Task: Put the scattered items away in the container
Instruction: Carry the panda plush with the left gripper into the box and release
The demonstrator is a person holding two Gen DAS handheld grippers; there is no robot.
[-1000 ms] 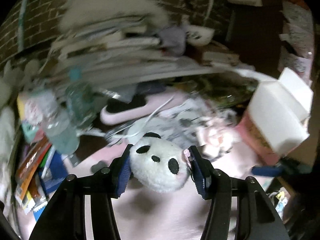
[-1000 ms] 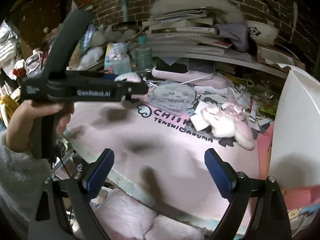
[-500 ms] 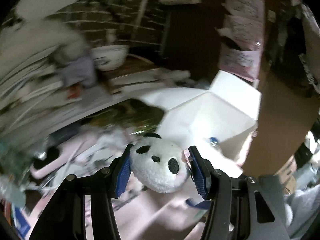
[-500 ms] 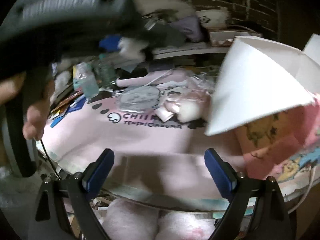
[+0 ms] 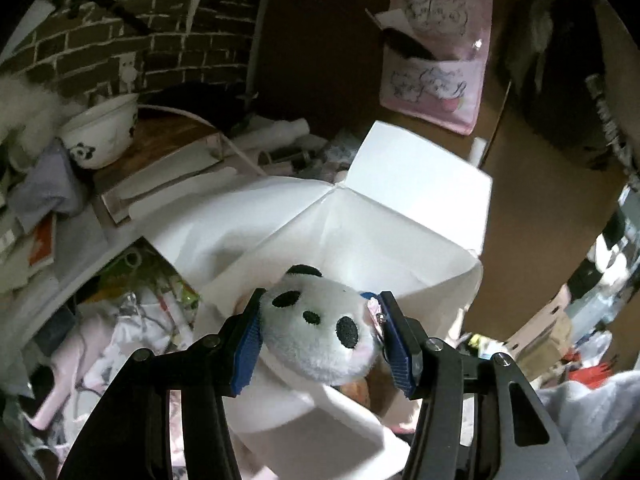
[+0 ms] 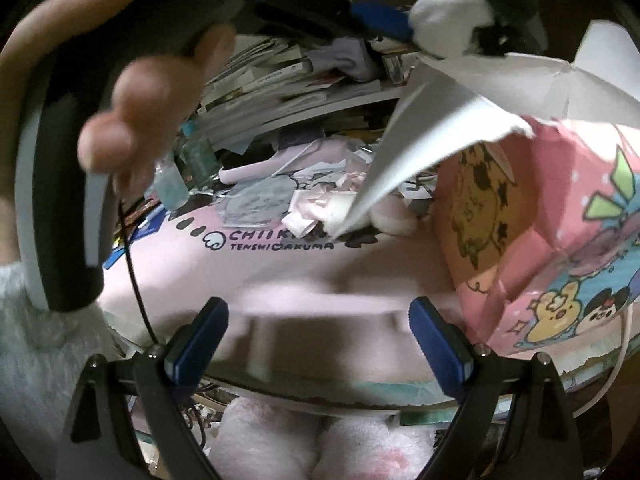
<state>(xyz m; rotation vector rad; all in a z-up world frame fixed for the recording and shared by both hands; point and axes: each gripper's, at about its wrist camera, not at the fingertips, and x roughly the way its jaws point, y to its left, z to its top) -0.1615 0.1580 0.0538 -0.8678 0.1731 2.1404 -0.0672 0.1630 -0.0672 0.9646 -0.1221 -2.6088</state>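
My left gripper [image 5: 320,336] is shut on a white plush panda head [image 5: 320,332] with black eye patches. It hangs above the open mouth of a white-lined box [image 5: 400,232] whose flaps stand up. In the right wrist view the same box [image 6: 560,240] shows its pink cartoon-printed outside at the right, and the panda [image 6: 448,20] appears at the top, carried by a hand [image 6: 132,120] on the left gripper's handle. My right gripper [image 6: 320,332] stands open over the pink desk mat [image 6: 320,272] near its front edge, with nothing between its fingers.
Loose papers and a small pink plush [image 6: 392,216] lie on the mat beside the box. Behind them are stacked books [image 6: 280,92], bottles [image 6: 172,184], a panda bowl [image 5: 102,136] on a shelf and a brick wall [image 5: 140,40]. Pink fluffy slippers [image 6: 320,440] show below the desk edge.
The left gripper has swung right and upward with the panda, from over the cluttered desk to above the open box. The right gripper shifted right toward the box and rolled.
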